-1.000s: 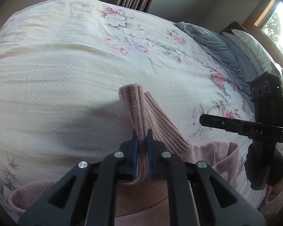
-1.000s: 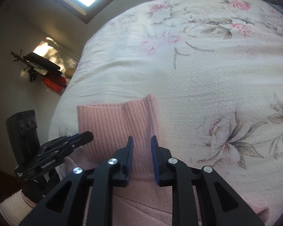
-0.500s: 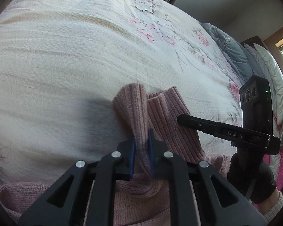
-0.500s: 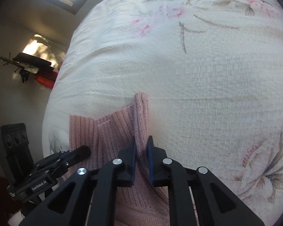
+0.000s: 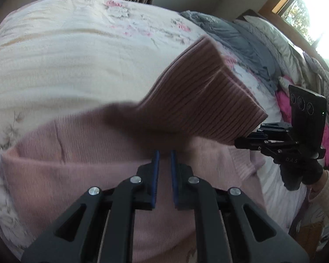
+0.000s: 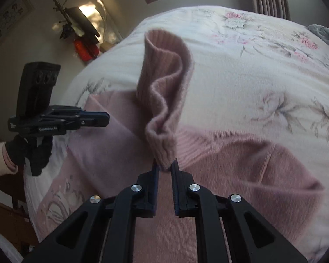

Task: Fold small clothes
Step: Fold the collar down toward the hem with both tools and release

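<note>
- Left gripper (image 5: 164, 162) has let go of the ribbed band (image 5: 199, 100) it pinched a second ago. Its fingers now stand narrowly apart with nothing between them, above the sweater's body.
- Both cameras have risen and pulled back towards the near edge of the bed (image 5: 54, 54), so much more of the pink sweater (image 5: 76, 153) is in view than before.
- The sweater lies spread along the near edge of the bed, its body mostly flat. One end reaches towards the left corner, and a slight crease runs across it there.
- In the middle, the ribbed band is lifted clear of the bedspread. It hangs in a loose, wavy fold and is not yet laid down.
- Right gripper (image 6: 164, 167) has its fingers clamped on the lower corner of that band and carries it alone.
- The step in hand looks like turning the band back over the body.
  - The lift should be gentle, so the flat body is not dragged towards the near edge.
  - The free left fingers could press the body where the fold line should fall.
  - The band should go down with its ribs straight and its waves smoothed out before the right fingers release.
- Grey and pale pillows lie along the far right edge, well apart from the work.
</note>
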{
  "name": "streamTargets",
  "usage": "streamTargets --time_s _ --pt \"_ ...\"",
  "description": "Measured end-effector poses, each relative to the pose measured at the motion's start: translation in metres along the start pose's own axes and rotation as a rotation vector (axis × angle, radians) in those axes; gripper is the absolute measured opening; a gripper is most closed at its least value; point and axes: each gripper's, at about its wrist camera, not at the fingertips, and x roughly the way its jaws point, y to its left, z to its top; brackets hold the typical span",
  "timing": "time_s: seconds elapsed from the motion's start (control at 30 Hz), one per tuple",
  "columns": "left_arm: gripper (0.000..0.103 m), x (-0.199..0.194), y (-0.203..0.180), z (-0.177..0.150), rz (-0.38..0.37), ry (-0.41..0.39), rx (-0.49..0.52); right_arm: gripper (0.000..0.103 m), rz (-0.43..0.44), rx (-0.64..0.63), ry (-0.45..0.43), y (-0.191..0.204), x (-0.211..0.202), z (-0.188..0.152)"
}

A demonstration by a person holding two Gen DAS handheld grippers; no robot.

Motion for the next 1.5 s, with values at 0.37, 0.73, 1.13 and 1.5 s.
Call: streamTargets --time_s 0.37,0.73,1.13,1.5 --pt "0.042 -0.006 0.029 -0.013 -0.076 0.013 -0.190 0.034 0.080 0.263 0.015 -0.036 -0.014 -0.055" --pt "0.018 0.058 0.035 0.040 -0.018 0.078 -0.291 0.037 0.196 0.546 0.023 -0.079 0.059 -0.004" --pt "0.013 0.046 0.039 0.033 0.061 0.031 -0.273 0.019 0.019 0.477 -0.003 -0.062 0.044 0.006" --pt "0.022 0.014 -0.038 -0.029 0.136 0.009 -0.071 0.024 0.031 0.397 0.023 0.007 0.037 -0.041"
